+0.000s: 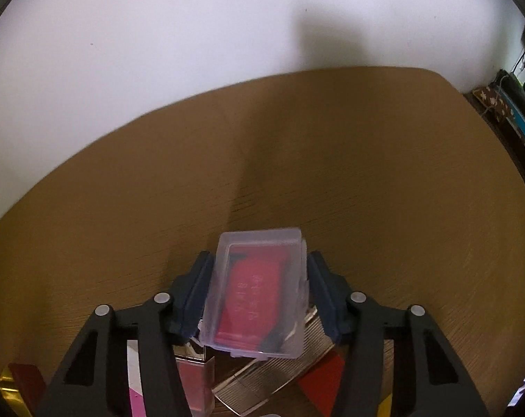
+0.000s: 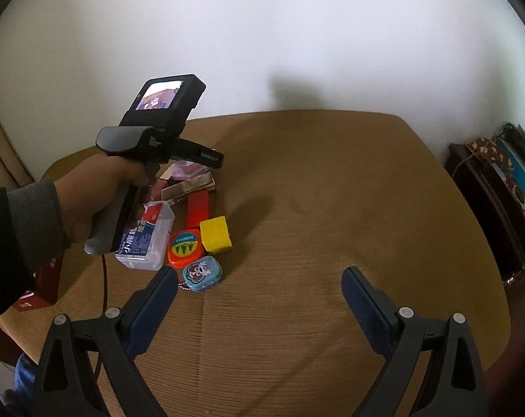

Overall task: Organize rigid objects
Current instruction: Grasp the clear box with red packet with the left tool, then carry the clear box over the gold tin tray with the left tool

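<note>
My left gripper (image 1: 259, 267) is shut on a clear plastic case (image 1: 259, 292) with a red card pack inside, held above a pile of boxes. In the right wrist view the left gripper's body (image 2: 158, 132) hangs over the pile at the table's left. The pile holds a clear box with blue print (image 2: 146, 236), a red flat box (image 2: 198, 208), a yellow block (image 2: 215, 234), an orange round tin (image 2: 185, 247) and a blue cartoon tin (image 2: 202, 272). My right gripper (image 2: 259, 278) is open and empty, just right of the blue tin.
The brown table (image 2: 332, 208) stretches to the right and far side. A white wall stands behind it. A dark cabinet (image 2: 484, 201) with clutter stands at the right. A red box (image 2: 47, 278) sits at the table's left edge.
</note>
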The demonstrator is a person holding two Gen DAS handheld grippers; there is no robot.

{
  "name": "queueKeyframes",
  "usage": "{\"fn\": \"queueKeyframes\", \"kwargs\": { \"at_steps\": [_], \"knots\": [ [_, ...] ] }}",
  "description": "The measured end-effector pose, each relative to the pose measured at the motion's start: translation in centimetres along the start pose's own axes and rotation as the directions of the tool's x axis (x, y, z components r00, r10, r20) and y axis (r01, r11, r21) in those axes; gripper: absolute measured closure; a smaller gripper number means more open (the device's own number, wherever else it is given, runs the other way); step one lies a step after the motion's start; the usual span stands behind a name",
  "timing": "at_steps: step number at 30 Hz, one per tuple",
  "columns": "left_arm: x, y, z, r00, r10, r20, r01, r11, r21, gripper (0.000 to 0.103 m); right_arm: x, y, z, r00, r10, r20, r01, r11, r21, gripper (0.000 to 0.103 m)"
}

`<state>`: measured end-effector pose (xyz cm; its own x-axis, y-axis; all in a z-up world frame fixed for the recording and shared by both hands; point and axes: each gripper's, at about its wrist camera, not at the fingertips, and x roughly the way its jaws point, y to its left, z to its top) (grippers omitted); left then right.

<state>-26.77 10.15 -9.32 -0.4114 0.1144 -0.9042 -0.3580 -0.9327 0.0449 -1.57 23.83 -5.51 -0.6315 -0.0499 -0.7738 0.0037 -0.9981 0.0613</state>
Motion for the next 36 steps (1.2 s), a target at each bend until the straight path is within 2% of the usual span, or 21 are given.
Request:
{"fn": "queueKeyframes", "kwargs": {
  "at_steps": [7, 13, 14, 15, 16, 17, 19, 26, 27, 29, 32, 36],
  "knots": [
    [-4.2, 0.9, -1.0, 0.997, 0.016, 0.074, -0.015, 1.000, -0.013, 0.055, 0.1, 0.4, -0.1, 1.000, -0.003, -0.009, 0.003, 1.000, -0.007, 0.005],
    [-11.8, 2.4, -3.1, 0.983, 0.081, 0.164, -0.075, 0.996, -0.043, 0.055, -0.3, 1.2, 0.0, 1.000, -0.009, -0.002, 0.009, 0.999, -0.033, 0.005],
    [-10.9, 2.5, -2.4, 0.979, 0.096, 0.180, -0.089, 0.995, -0.046, 0.055, -0.4, 1.1, 0.0, 1.000, -0.004, 0.001, 0.004, 1.000, -0.027, 0.005],
    [-12.1, 2.8, -2.8, 0.976, 0.103, 0.191, -0.095, 0.994, -0.055, 0.055, -0.4, 1.1, 0.0, 1.000, -0.005, 0.000, 0.005, 1.000, -0.026, 0.005],
    [-10.9, 2.5, -2.1, 0.972, 0.117, 0.202, -0.107, 0.993, -0.057, 0.055, -0.5, 1.0, 0.1, 1.000, -0.005, 0.000, 0.005, 1.000, -0.025, 0.005],
    [-12.4, 2.9, -2.7, 0.967, 0.135, 0.216, -0.123, 0.990, -0.066, 0.055, -0.6, 1.1, 0.1, 1.000, -0.002, 0.004, 0.002, 1.000, -0.023, 0.005],
    [-12.6, 3.0, -3.5, 0.959, 0.159, 0.236, -0.144, 0.986, -0.079, 0.055, -0.7, 1.2, 0.1, 1.000, -0.004, 0.013, 0.004, 1.000, -0.022, 0.005],
    [-20.2, 6.1, -7.0, 0.922, 0.249, 0.296, -0.210, 0.965, -0.158, 0.055, -1.5, 1.6, 0.1, 0.999, 0.018, 0.042, -0.017, 1.000, -0.017, 0.005],
    [-20.5, 5.3, -6.7, 0.916, 0.263, 0.302, -0.220, 0.961, -0.168, 0.055, -1.6, 1.6, 0.1, 0.999, 0.017, 0.044, -0.017, 1.000, -0.017, 0.005],
    [-22.2, 6.0, -7.7, 0.906, 0.284, 0.313, -0.236, 0.954, -0.184, 0.055, -1.9, 1.8, 0.1, 0.998, 0.020, 0.051, -0.019, 1.000, -0.019, 0.005],
    [-25.7, 8.2, -10.8, 0.890, 0.317, 0.327, -0.260, 0.943, -0.206, 0.055, -2.4, 2.1, 0.2, 0.997, 0.024, 0.068, -0.022, 0.999, -0.027, 0.005],
    [-28.7, 9.8, -13.4, 0.878, 0.336, 0.340, -0.267, 0.935, -0.234, 0.055, -2.7, 2.6, 0.1, 0.997, 0.029, 0.072, -0.027, 0.999, -0.038, 0.005]
  ]
}}
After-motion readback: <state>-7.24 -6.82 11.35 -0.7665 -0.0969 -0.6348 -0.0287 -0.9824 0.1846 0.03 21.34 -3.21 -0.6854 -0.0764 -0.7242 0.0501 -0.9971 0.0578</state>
